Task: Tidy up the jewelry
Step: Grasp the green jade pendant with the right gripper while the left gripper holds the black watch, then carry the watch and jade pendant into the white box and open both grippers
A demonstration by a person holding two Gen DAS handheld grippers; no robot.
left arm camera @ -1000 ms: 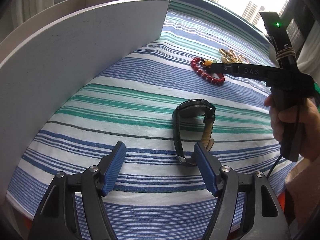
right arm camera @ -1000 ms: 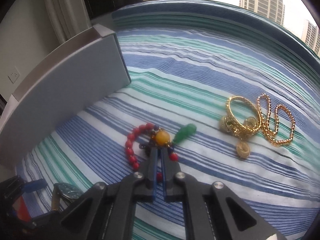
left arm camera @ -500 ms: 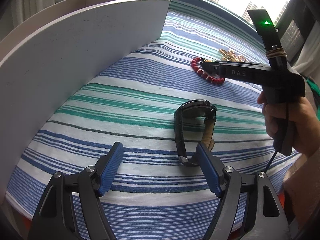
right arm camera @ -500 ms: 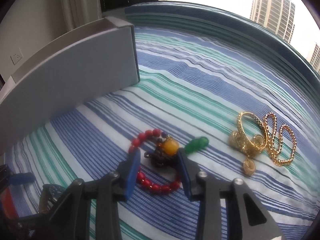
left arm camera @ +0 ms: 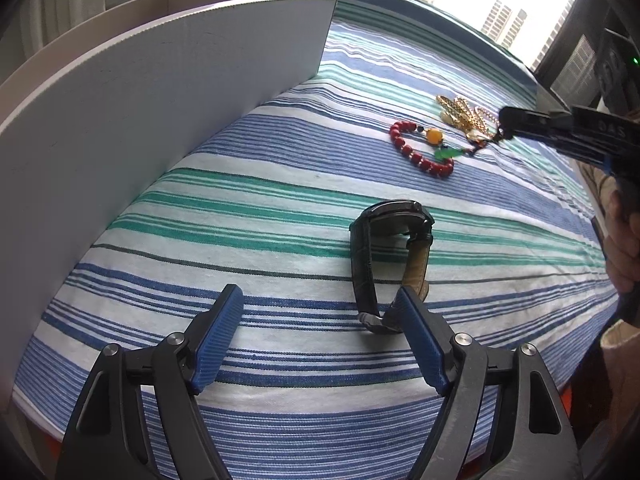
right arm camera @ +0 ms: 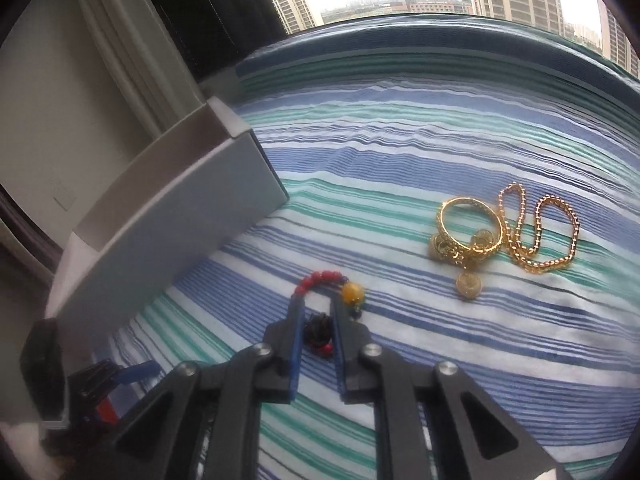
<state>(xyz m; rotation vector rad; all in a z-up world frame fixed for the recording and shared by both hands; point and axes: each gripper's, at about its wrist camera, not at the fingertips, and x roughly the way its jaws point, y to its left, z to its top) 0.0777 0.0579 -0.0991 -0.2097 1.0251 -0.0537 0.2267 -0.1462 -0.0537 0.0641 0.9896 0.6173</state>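
Note:
A red bead bracelet (left arm camera: 416,152) with an amber bead and a green pendant lies on the striped cloth (left arm camera: 280,208). My right gripper (right arm camera: 318,308) is narrowly closed on the bracelet's dark tassel (right arm camera: 318,328), with the red beads (right arm camera: 320,278) just ahead; from the left wrist view its tip (left arm camera: 506,120) holds the tassel end. A black watch (left arm camera: 390,256) lies just ahead of my left gripper (left arm camera: 320,300), which is open and empty. Gold bangles (right arm camera: 468,232) and a gold chain (right arm camera: 536,232) lie to the right.
A white open box (left arm camera: 160,92) stands along the left; it also shows in the right wrist view (right arm camera: 180,216). The cloth's edge curves at the back, with a window and buildings beyond.
My right gripper opened, pulled back towards the right and closed on the bracelet's tassel. The bracelet is now stretched out rightward. My left gripper has hardly moved.

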